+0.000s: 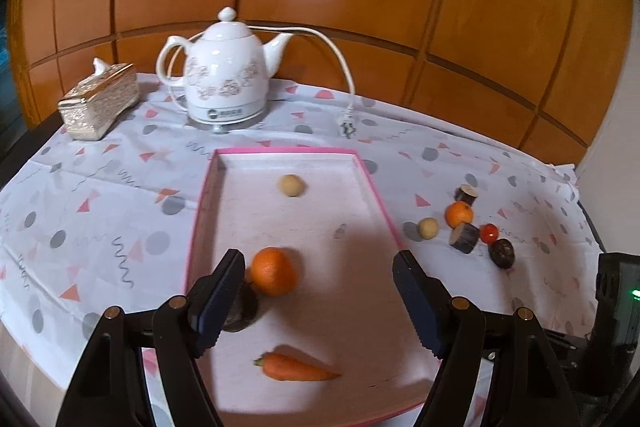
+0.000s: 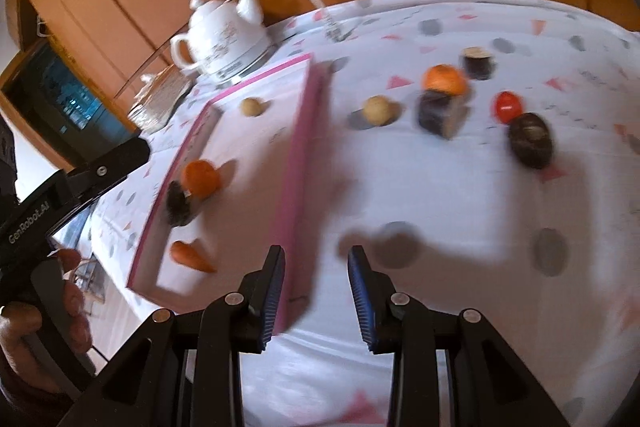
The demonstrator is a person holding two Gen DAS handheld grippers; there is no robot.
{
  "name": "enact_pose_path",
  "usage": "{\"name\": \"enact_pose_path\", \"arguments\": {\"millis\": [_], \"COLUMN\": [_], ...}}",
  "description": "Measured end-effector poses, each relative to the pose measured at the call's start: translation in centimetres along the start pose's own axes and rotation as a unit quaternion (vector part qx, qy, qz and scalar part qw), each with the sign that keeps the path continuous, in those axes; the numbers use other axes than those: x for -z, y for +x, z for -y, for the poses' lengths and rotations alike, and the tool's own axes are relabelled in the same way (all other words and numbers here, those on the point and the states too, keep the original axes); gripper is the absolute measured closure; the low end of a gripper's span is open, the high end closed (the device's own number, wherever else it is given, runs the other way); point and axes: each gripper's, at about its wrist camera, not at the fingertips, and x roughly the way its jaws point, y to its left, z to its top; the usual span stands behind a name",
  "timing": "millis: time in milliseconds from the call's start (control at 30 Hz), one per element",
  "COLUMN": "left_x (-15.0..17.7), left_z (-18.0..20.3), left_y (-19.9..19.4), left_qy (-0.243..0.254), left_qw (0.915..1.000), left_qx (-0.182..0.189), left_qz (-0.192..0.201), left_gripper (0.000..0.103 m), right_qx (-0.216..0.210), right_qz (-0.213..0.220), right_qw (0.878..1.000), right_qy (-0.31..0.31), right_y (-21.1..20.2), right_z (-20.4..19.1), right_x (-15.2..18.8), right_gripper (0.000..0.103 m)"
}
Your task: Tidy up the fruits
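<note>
1. Left gripper (image 1: 318, 301): lower centre of the left wrist view, jaws spread wide, nothing between the pads, poised over the pink-rimmed tray (image 1: 376, 187).
2. Inside the tray, same view: orange (image 1: 274, 271) just right of the left finger; dark round item (image 1: 242, 311) touching the orange from below, partly hidden behind that finger, kind not discernible; carrot (image 1: 296, 367) low in the frame, tip pointing right; pale beige ball (image 1: 291, 185) toward the far end.
3. Right of the tray, on the patterned cloth (image 1: 100, 187): second beige ball (image 1: 428, 228), second orange (image 1: 459, 214), red tomato-like fruit (image 1: 489, 233), dark round fruit (image 1: 502, 253), two dark cylinder pieces (image 1: 464, 237) and (image 1: 467, 193). Clustered close, several touching.
4. Right gripper (image 2: 316, 291): lower centre of the right wrist view, jaws parted by a narrow gap, gripping nothing, sitting at the near right wall of the tray. View blurred.
5. Left of the right wrist view: hand (image 2: 44, 311) wrapped around the other gripper's handle.
6. Background, upper left: white kettle (image 1: 224, 75) with cord, tissue box (image 1: 100, 103), both behind the tray.
</note>
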Motion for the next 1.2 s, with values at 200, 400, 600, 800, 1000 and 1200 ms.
{"name": "enact_pose_path", "arguments": {"millis": [200, 400, 600, 800, 1000, 1200], "left_x": [-0.4, -0.5, -0.6, -0.8, -1.6, -2.9], "left_z": [3.2, 6.0, 7.6, 8.4, 9.2, 10.2], "left_y": [0.9, 2.3, 4.0, 5.5, 7.1, 9.2], "left_qy": [0.043, 0.076, 0.093, 0.103, 0.119, 0.140], "left_qw": [0.9984, 0.9948, 0.9914, 0.9872, 0.9811, 0.9753], "left_qx": [0.034, 0.061, 0.079, 0.101, 0.125, 0.136], "left_qz": [-0.010, -0.027, -0.047, -0.068, -0.087, -0.104], "left_gripper": [0.026, 0.026, 0.026, 0.042, 0.054, 0.054], "right_qx": [0.042, 0.076, 0.094, 0.108, 0.117, 0.131], "right_qz": [0.021, 0.039, 0.051, 0.057, 0.049, 0.036], "right_qw": [0.998, 0.994, 0.991, 0.990, 0.992, 0.991], "right_qy": [0.042, 0.071, 0.078, 0.063, 0.025, -0.008], "right_y": [-2.0, -3.6, -4.2, -4.0, -2.6, -1.0], "right_z": [4.4, 7.8, 9.6, 10.5, 10.2, 10.0], "right_x": [-0.4, -0.8, -2.1, -4.5, -7.1, -8.5], "right_gripper": [0.069, 0.069, 0.069, 0.069, 0.069, 0.069]}}
